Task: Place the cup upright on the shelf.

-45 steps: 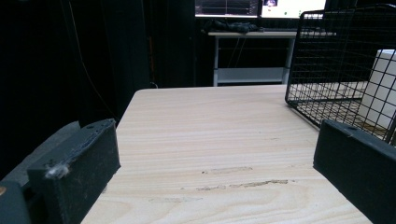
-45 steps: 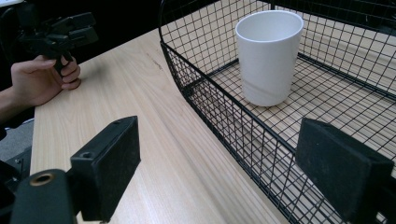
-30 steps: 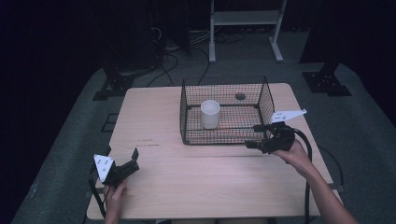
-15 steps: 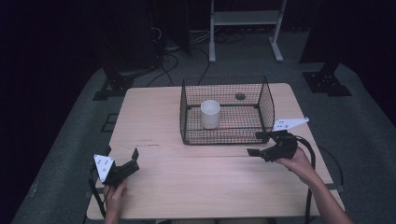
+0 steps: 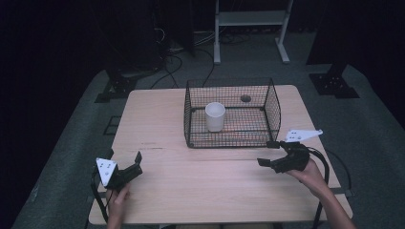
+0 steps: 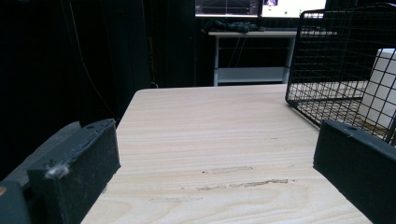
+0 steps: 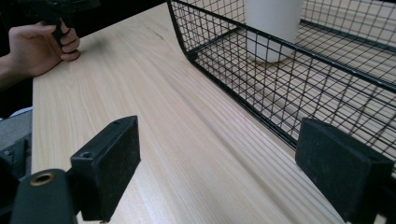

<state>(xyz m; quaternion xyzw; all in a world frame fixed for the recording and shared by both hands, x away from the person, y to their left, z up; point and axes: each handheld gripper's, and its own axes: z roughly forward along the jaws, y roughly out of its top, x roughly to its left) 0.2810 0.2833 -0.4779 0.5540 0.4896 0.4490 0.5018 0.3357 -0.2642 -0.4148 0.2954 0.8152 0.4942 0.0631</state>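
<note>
White paper cup (image 5: 215, 116) standing upright inside the black wire basket (image 5: 273, 107), toward the basket's 9 o'clock side. Basket sitting at 12 o'clock of the wooden worktop (image 5: 153, 119).

Right tongs (image 5: 269, 154) hovering at about 4 o'clock of the worktop, just off the basket's near right corner and pointing toward 9 o'clock. Jaws standing wide apart, gripping nothing; in the right gripper view the basket's lower rim is running between them, with the cup (image 7: 273, 18) farther in behind the mesh.

Left tongs (image 5: 125, 162) resting low at 8 o'clock of the worktop, well apart from the basket. Jaws also spread apart and empty; in the left gripper view bare wood is lying between them, with the basket (image 6: 327, 60) at far right.
</note>
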